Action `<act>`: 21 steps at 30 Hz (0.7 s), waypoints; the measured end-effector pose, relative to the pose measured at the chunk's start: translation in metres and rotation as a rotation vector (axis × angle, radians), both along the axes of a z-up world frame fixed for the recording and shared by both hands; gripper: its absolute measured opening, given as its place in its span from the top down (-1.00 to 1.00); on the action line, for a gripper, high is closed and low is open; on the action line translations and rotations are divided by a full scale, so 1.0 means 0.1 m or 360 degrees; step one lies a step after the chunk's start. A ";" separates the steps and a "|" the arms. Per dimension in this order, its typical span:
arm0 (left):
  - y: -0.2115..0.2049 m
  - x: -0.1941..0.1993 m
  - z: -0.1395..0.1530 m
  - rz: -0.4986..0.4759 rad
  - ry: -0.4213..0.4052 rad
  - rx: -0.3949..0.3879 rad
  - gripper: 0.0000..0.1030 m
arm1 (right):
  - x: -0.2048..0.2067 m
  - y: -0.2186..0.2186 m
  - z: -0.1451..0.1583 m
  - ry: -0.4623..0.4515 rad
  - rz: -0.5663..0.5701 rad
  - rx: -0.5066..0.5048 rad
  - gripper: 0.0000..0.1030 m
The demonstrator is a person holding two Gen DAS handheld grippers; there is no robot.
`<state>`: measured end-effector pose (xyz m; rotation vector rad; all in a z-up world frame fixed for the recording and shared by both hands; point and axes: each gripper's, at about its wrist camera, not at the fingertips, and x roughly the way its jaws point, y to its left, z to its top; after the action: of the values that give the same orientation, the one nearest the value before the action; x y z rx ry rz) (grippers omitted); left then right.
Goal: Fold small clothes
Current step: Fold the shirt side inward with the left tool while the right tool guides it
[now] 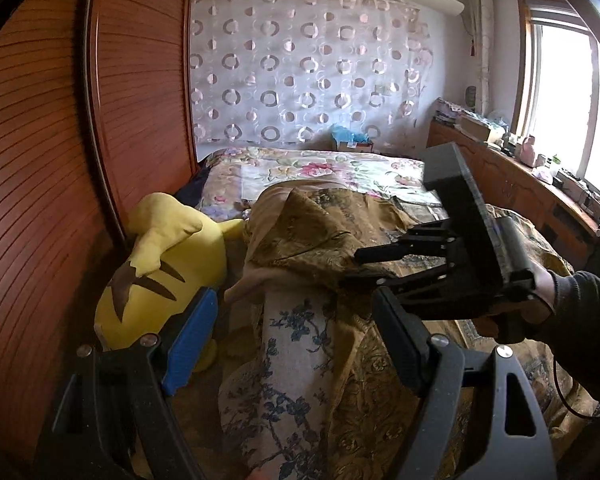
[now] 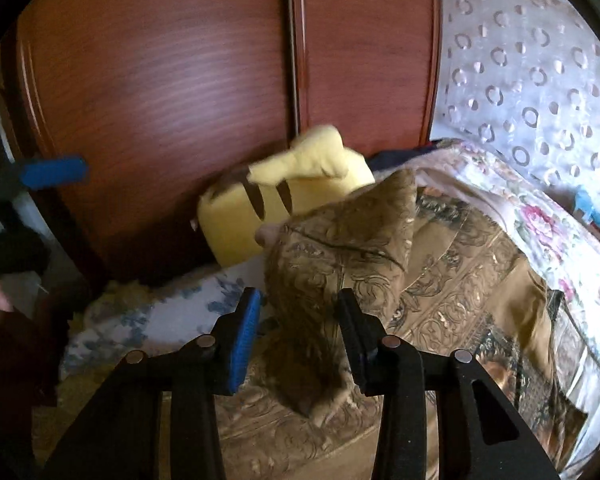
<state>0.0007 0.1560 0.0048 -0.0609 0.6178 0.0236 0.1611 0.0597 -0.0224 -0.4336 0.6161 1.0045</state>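
We work over a bed (image 1: 324, 162) that runs along a reddish wooden wardrobe (image 1: 140, 100). Starting at the left edge of the bed, we note a yellow plush toy (image 1: 164, 264) with brown stripes lying against the wardrobe doors. Just right of it, near the front edge, a pale cloth with a blue floral print (image 1: 292, 356) lies in a long band, and the left gripper (image 1: 296, 340) hangs over it with its jaws spread wide, blue pad (image 1: 190, 344) on one side and black pad on the other, nothing between them touching either pad. Moving right, the brown-gold patterned garment (image 1: 308, 232) sits bunched in the middle of the bed, one corner peaked upward, its lower part overlapping the blue-print cloth. In the right wrist view the right gripper (image 2: 296, 336) has a lifted fold of that garment (image 2: 340, 248) between its fingers, jaws partly drawn in; we cannot tell for certain whether both pads press the cloth, since the picture is blurred. In the left wrist view a dark sleeve (image 1: 580, 308) and hand hold this gripper (image 1: 360, 268) from the right. Beyond, toward the far edge, a floral bedspread (image 1: 300, 172) shows, with a ring-patterned curtain (image 1: 300, 68) behind it and a window (image 1: 568, 92) at the far right.
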 end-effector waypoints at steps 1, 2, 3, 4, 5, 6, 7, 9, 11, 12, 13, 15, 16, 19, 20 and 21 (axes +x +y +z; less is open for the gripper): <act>0.00 0.00 -0.01 0.0000 0.0003 -0.0001 -0.55 | 0.03 0.07 -0.04 -0.0012 -0.0016 -0.0039 0.19; 0.01 0.01 -0.03 -0.0001 0.0007 -0.0005 -0.55 | 0.05 0.11 -0.08 -0.0016 -0.0022 -0.0069 0.20; 0.01 0.01 -0.04 -0.0002 0.0010 -0.0008 -0.55 | 0.08 0.15 -0.12 -0.0025 -0.0024 -0.0090 0.28; 0.01 0.03 -0.04 -0.0004 0.0014 -0.0013 -0.55 | 0.09 0.18 -0.14 -0.0043 -0.0036 -0.0103 0.58; 0.00 0.03 -0.06 -0.0007 0.0018 -0.0014 -0.55 | 0.11 0.19 -0.15 -0.0049 -0.0051 -0.0112 0.79; -0.01 0.04 -0.07 -0.0010 0.0020 -0.0016 -0.55 | 0.14 0.18 -0.16 -0.0040 -0.0056 -0.0103 0.83; -0.01 0.04 -0.08 -0.0016 0.0022 -0.0017 -0.55 | 0.11 0.19 -0.14 -0.0039 -0.0047 -0.0084 0.90; -0.04 0.05 -0.11 -0.0031 0.0023 -0.0018 -0.55 | 0.10 0.12 -0.10 -0.0061 -0.0028 -0.0016 0.93; -0.05 0.06 -0.14 -0.0044 0.0026 -0.0032 -0.55 | 0.11 0.03 -0.07 -0.0059 -0.0067 0.0053 0.95; -0.07 0.06 -0.16 -0.0050 0.0028 -0.0039 -0.55 | 0.13 -0.03 -0.05 -0.0054 -0.0093 0.0093 0.95; -0.07 0.07 -0.16 -0.0055 0.0029 -0.0044 -0.55 | 0.10 -0.11 -0.03 -0.0051 -0.0123 0.0129 0.95; -0.12 0.09 -0.19 -0.0071 0.0036 -0.0052 -0.55 | 0.12 -0.26 0.00 -0.0042 -0.0219 0.0187 0.95; -0.15 0.10 -0.20 -0.0079 0.0043 -0.0054 -0.55 | 0.16 -0.34 0.00 -0.0032 -0.0271 0.0202 0.95; -0.22 0.11 -0.22 -0.0105 0.0046 -0.0043 -0.55 | 0.17 -0.64 -0.03 -0.0001 -0.0394 0.0225 0.95; -0.24 0.12 -0.23 -0.0113 0.0049 -0.0040 -0.55 | 0.17 -0.71 -0.06 0.0001 -0.0409 0.0213 0.95; -0.26 0.12 -0.24 -0.0117 0.0051 -0.0041 -0.55 | 0.17 -0.78 -0.10 0.0006 -0.0430 0.0189 0.95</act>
<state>0.0131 0.1299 -0.0191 -0.0625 0.6520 -0.0548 0.1777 -0.0182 -0.0327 -0.2363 0.5971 0.7795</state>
